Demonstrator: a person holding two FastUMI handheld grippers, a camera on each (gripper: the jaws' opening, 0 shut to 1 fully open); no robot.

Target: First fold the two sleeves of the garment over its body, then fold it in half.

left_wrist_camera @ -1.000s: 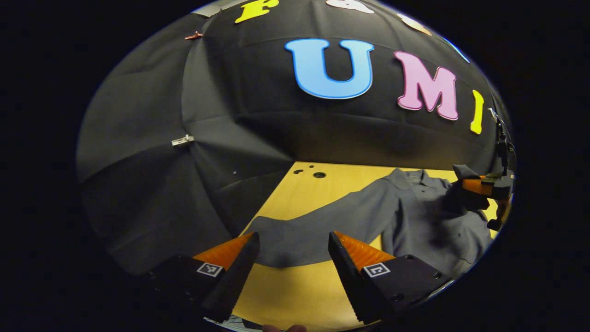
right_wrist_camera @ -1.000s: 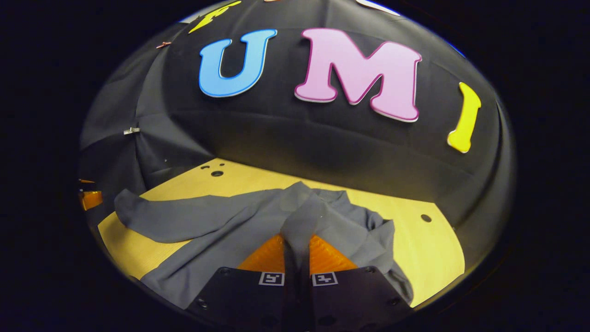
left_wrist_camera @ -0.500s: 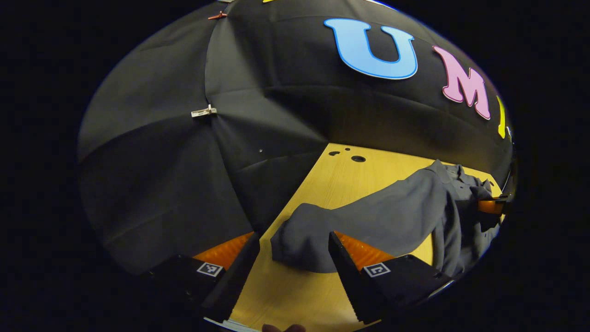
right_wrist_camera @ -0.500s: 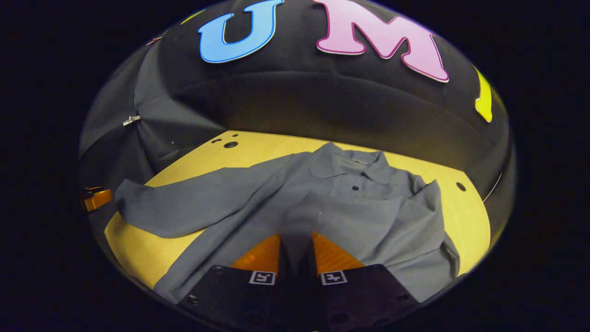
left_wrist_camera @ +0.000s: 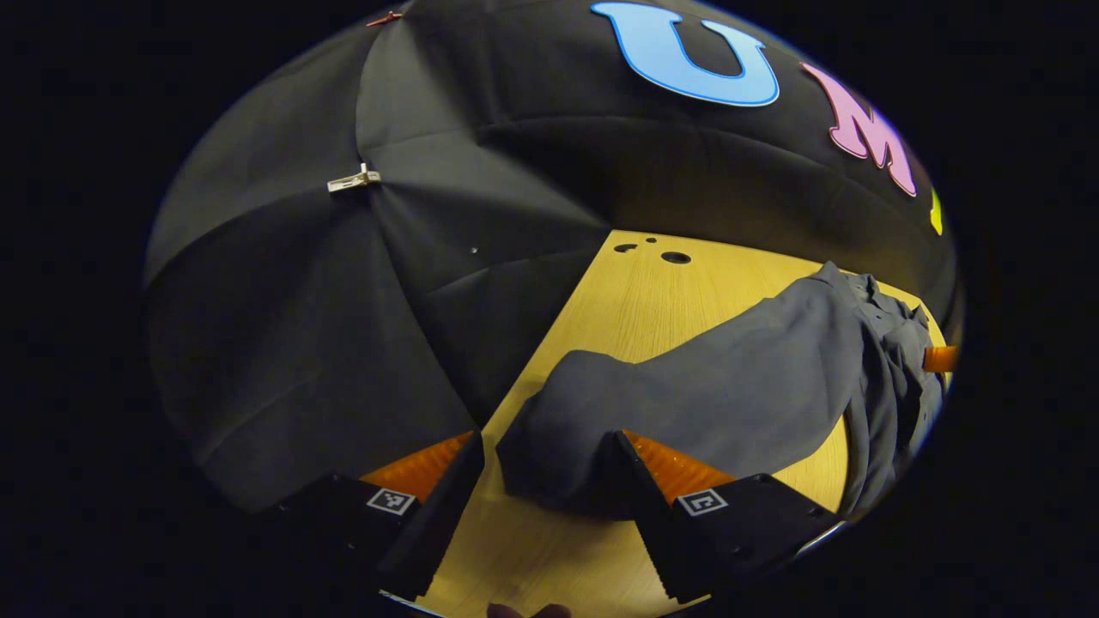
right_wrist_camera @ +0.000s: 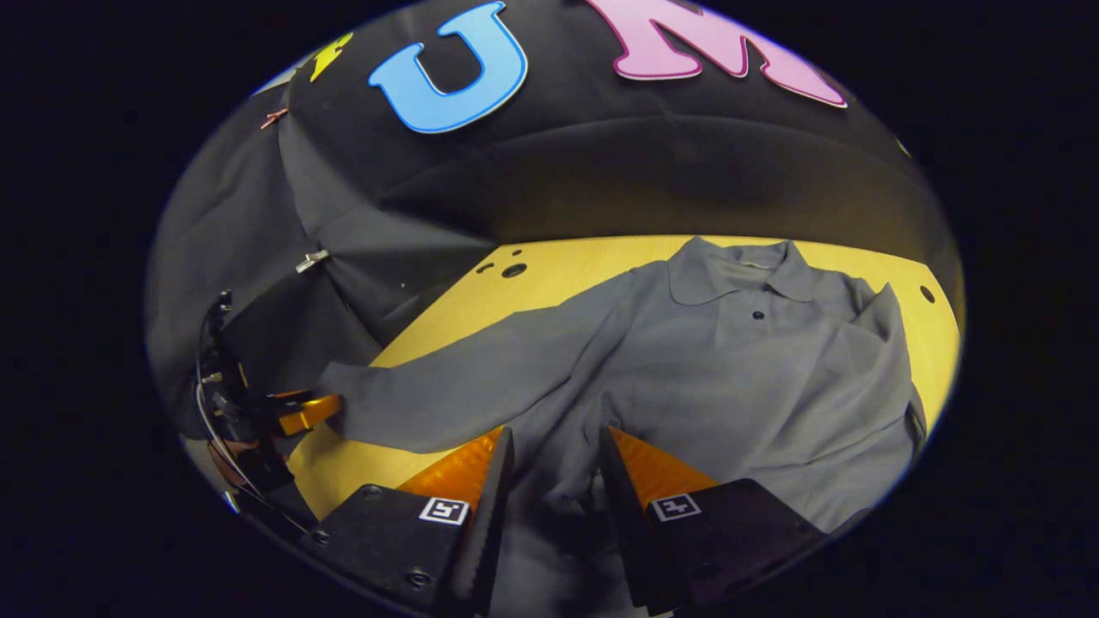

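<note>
Grey long-sleeved collared polo shirt of soft fabric (right_wrist_camera: 730, 369) lies front-up on the yellow wood-grain tabletop (right_wrist_camera: 567, 262); collar toward the black cloth wall, hem toward the cameras; all positions below are given relative to this shirt.

Right gripper view: right gripper (right_wrist_camera: 549, 506) hovers at the shirt's near hem area, jaws moderately apart, a rumpled ridge of grey cloth between the fingers; whether the pads touch it cannot be told; nothing is clamped. One sleeve already lies folded over the shirt's body on the side opposite the outstretched sleeve, its edge making a diagonal flap (right_wrist_camera: 867, 343) beside the buttoned placket. The other long grey sleeve (right_wrist_camera: 481, 386) stretches out flat from the shoulder, away from the body, onto bare tabletop; its cuff end touches or nearly touches the left gripper (right_wrist_camera: 322, 414), seen far off with a hand behind it.

Left gripper view: left gripper (left_wrist_camera: 541, 485) sits at the cuff end of the outstretched sleeve (left_wrist_camera: 687, 403); jaws wide; the bunched cuff lies between them, against one finger (left_wrist_camera: 635, 472) and apart from the other; not gripped. The sleeve runs away from the cuff to the shirt body (left_wrist_camera: 893, 360), seen edge-on and crumpled. Small round holes (left_wrist_camera: 675, 257) in the tabletop lie beyond the sleeve, near the wall.
</note>
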